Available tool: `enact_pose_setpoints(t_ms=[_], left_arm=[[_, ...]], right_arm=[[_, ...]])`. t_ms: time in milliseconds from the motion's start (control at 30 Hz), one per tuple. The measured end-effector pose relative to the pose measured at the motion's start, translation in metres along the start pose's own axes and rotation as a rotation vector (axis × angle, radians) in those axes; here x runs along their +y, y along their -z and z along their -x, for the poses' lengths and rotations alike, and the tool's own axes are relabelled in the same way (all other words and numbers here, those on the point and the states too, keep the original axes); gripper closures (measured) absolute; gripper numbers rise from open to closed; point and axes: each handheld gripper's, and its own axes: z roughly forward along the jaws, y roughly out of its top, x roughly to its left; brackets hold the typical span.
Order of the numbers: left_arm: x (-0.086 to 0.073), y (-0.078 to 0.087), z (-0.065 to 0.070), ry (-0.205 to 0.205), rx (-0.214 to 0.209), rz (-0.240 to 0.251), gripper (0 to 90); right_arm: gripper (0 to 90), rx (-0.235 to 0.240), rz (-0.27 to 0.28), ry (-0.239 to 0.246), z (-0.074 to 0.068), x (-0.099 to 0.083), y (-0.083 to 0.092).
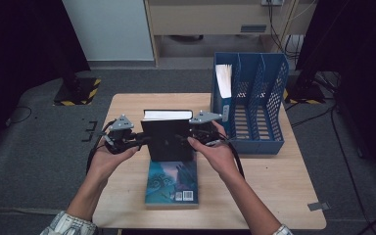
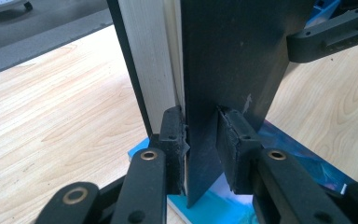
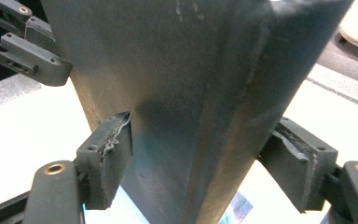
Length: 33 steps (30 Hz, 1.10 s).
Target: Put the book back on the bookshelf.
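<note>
A black hardcover book (image 1: 167, 139) stands upright over a blue paperback (image 1: 171, 183) that lies flat on the wooden table (image 1: 274, 186). My left gripper (image 1: 144, 141) holds the black book's left edge. In the left gripper view its pads (image 2: 173, 140) are shut on the book's front cover (image 2: 233, 60), with the white page block to one side. My right gripper (image 1: 186, 139) grips the opposite edge. In the right gripper view its pads (image 3: 109, 156) clamp the spine side of the book (image 3: 182, 93) across its full thickness. The blue paperback (image 2: 214, 205) shows below the jaws.
A blue three-slot file rack (image 1: 254, 105) stands at the table's back right, close to my right hand, with a white-paged volume (image 1: 223, 81) in its left slot. Bare wood lies left of the books and along the front right.
</note>
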Motion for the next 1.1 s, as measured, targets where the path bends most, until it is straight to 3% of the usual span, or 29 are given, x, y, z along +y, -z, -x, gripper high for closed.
enact_pose_setpoints(t_ms=[367,767,1100], left_arm=[[-0.008,0.000,0.002,0.011,-0.019,-0.003,69.5],[-0.030,-0.015,0.003,0.046,-0.018,-0.029,64.4],[-0.034,-0.027,0.000,0.057,-0.013,-0.047,63.4]], right_arm=[[12.3,0.037,0.004,0.011,0.004,0.010,-0.004],[13.0,0.097,-0.036,0.056,0.002,0.014,-0.013],[16.2,0.113,-0.056,0.090,-0.001,0.014,-0.019]])
